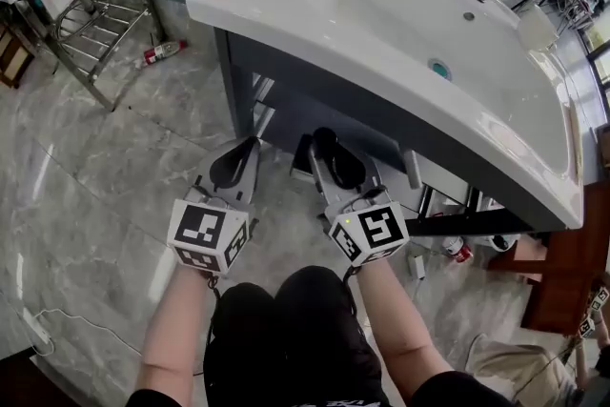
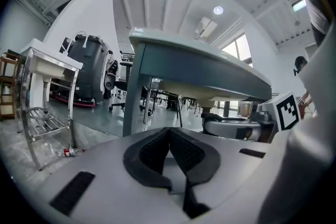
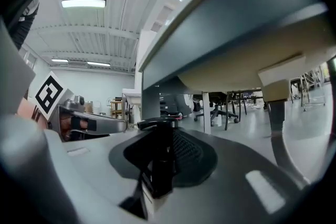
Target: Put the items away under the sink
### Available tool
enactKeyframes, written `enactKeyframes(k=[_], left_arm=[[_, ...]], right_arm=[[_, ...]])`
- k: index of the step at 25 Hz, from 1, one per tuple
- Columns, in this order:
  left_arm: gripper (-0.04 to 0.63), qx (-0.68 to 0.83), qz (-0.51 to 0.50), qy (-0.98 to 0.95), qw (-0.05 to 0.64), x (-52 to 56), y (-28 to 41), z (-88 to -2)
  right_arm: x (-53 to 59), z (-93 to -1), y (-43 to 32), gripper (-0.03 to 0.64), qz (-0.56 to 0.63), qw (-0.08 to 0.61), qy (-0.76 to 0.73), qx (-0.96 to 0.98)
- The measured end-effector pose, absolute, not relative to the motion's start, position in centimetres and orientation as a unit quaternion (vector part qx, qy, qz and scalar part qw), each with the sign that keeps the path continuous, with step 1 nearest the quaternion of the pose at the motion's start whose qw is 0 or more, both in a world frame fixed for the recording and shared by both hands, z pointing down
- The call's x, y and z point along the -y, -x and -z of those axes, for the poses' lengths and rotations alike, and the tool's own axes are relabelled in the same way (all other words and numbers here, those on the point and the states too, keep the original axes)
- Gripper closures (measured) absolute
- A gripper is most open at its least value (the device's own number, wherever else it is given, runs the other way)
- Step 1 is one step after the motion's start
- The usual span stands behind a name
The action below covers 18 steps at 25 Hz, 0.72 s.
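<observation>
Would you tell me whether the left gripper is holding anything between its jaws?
No, in its own view the left gripper has its jaws closed tip to tip with nothing between them.

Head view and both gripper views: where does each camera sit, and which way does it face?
Head view: on the person's head, looking steeply down at the white sink; shows forearms, knees, left tool, right tool.
Left gripper view: on the left tool, low, looking along its shut jaws under the sink; the right tool's marker cube shows.
Right gripper view: on the right tool, looking along jaws shut on a dark object; the left tool shows.
Shared: the sink's grey cabinet.
</observation>
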<state>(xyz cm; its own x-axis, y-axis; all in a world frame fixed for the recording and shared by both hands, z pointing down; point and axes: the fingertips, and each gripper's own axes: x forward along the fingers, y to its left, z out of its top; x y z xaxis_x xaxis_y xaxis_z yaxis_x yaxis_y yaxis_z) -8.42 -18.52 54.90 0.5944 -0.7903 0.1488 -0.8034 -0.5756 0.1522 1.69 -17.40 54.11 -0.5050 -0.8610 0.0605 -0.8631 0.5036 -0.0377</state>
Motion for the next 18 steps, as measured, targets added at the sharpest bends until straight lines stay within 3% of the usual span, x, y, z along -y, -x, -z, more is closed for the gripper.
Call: enactKeyframes(k=[9, 18], left_arm=[[0.586, 0.461, -0.026, -0.884, 0.067, 21.6, 8.7, -60.1], [0.586, 0.478, -0.013, -0.877, 0.047, 23.0, 9.2, -60.1]], right_arm=[[24.5, -57.5, -3.0, 0.537, -0.009, -0.020, -0.511, 0.859], [28.7, -58.2, -4.2, 0.537, 0.001, -0.034, -0.534, 0.845]])
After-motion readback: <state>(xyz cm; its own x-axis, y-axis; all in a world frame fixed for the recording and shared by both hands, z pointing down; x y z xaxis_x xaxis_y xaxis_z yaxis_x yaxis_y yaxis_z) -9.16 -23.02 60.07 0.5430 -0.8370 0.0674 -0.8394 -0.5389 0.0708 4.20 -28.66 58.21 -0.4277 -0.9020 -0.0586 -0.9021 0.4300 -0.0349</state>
